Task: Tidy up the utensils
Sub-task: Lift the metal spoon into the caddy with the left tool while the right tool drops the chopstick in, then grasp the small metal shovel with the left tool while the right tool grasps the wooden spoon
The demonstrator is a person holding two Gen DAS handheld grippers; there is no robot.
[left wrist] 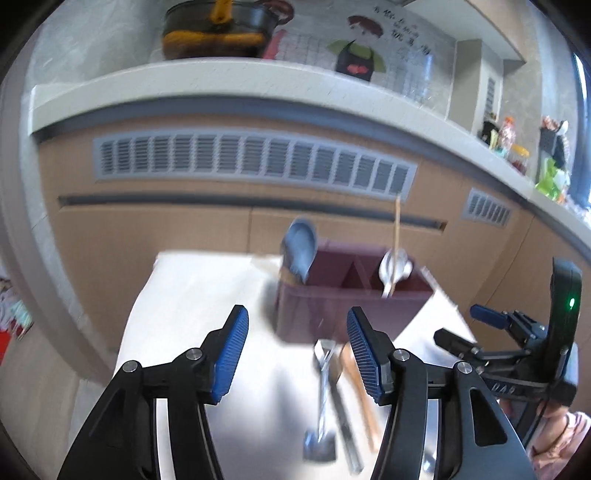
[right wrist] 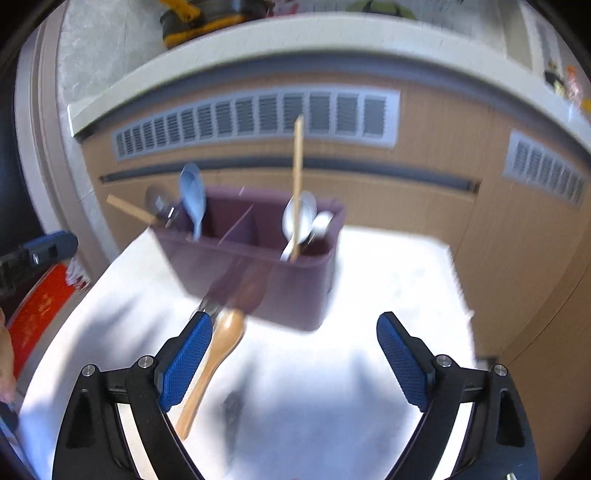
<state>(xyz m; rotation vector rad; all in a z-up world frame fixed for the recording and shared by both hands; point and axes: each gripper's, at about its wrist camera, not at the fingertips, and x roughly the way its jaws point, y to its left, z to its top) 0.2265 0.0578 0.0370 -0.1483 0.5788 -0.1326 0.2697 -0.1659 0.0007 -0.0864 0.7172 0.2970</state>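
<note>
Both hand-held grippers, left (left wrist: 297,350) and right (right wrist: 295,356), are standing open and holding nothing. The wooden spoon (right wrist: 210,365) is lying on the counter (right wrist: 388,266); I think the right one should close on its handle squarely, then lift it into the caddy (right wrist: 251,266).

Home kitchen: pale countertop (left wrist: 155,79) over wood-tone cabinet fronts (left wrist: 166,229) with grey vent grilles (left wrist: 255,158); dark wok (left wrist: 221,27) on the counter, tiled backsplash with a cartoon cook sticker (left wrist: 356,51), bottles and jars (left wrist: 511,138) at the far end

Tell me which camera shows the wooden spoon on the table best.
The right wrist view: the wooden spoon shows whole, bowl to handle, beside the right gripper's left finger. The left wrist view shows only a blurred wooden handle, partly hidden behind a finger.
</note>
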